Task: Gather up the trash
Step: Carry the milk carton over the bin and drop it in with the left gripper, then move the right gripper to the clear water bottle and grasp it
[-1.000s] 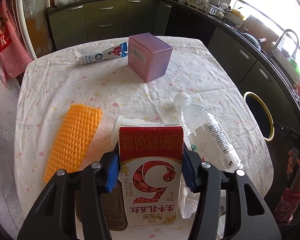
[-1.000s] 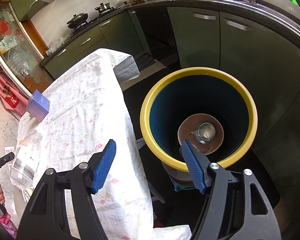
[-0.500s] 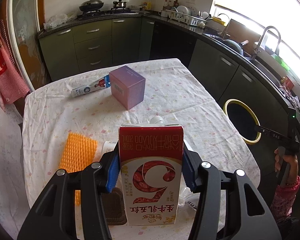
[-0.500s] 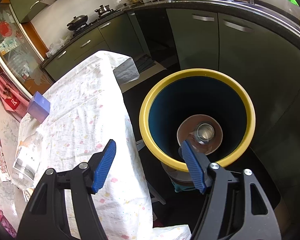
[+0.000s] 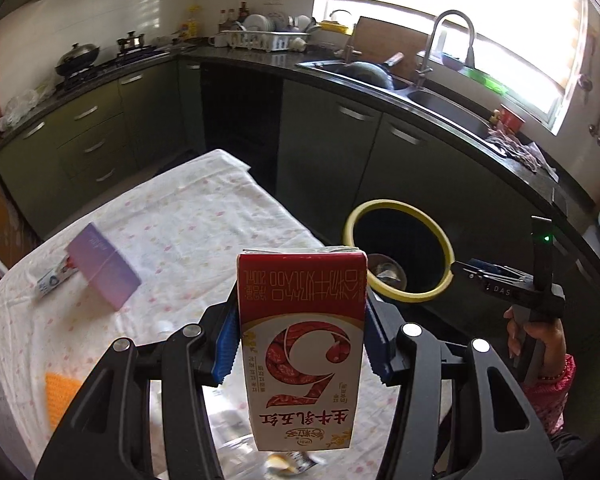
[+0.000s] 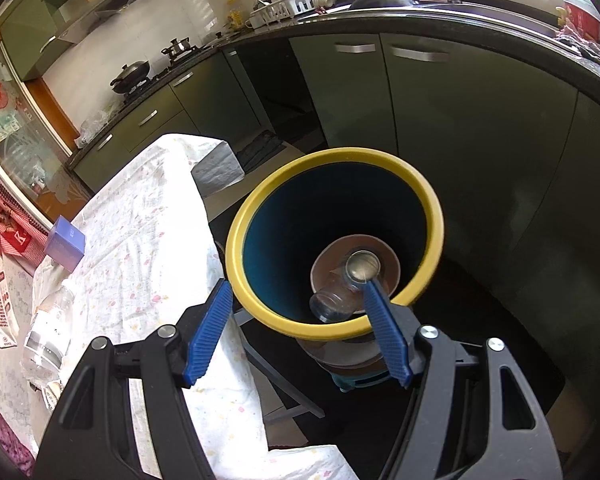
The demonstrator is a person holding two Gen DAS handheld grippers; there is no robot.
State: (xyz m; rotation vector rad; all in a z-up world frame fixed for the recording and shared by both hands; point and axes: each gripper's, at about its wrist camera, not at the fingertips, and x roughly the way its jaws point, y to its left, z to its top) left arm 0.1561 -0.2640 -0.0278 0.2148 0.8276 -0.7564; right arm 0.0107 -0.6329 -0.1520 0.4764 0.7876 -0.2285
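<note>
Kitchen scene, seen from two handheld grippers. The left gripper [image 5: 302, 346] was clamped on a red and white milk carton [image 5: 302, 344], its blue pads pressed against both sides. The carton sat upside down in the grip, its printed characters and a large numeral inverted, and it was held up above the near end of a table [image 5: 188, 240] covered with a pale flowered cloth. Beyond the table's right edge stood a trash bin [image 5: 400, 248] with a yellow rim and dark inside, in front of green cabinets [image 5: 400, 160].

On the cloth lay a purple box [image 5: 102, 270], a small tube [image 5: 54, 278] just behind it, and an orange sponge [image 5: 62, 390] at the near left. A clear plastic bottle [image 6: 48, 320] lay near the table's edge in the right wrist view.

The right gripper [image 6: 296, 330] hung open and empty over the bin [image 6: 334, 240], its blue fingers spread wide, one over the table's corner and the other over the bin's near rim. Inside the bin, a clear bottle [image 6: 344, 288] rested on the brown bottom. In the left wrist view, the same gripper appeared at the far right, held in a hand [image 5: 534, 334] with a pink sleeve, just beside the bin's rim.
</note>
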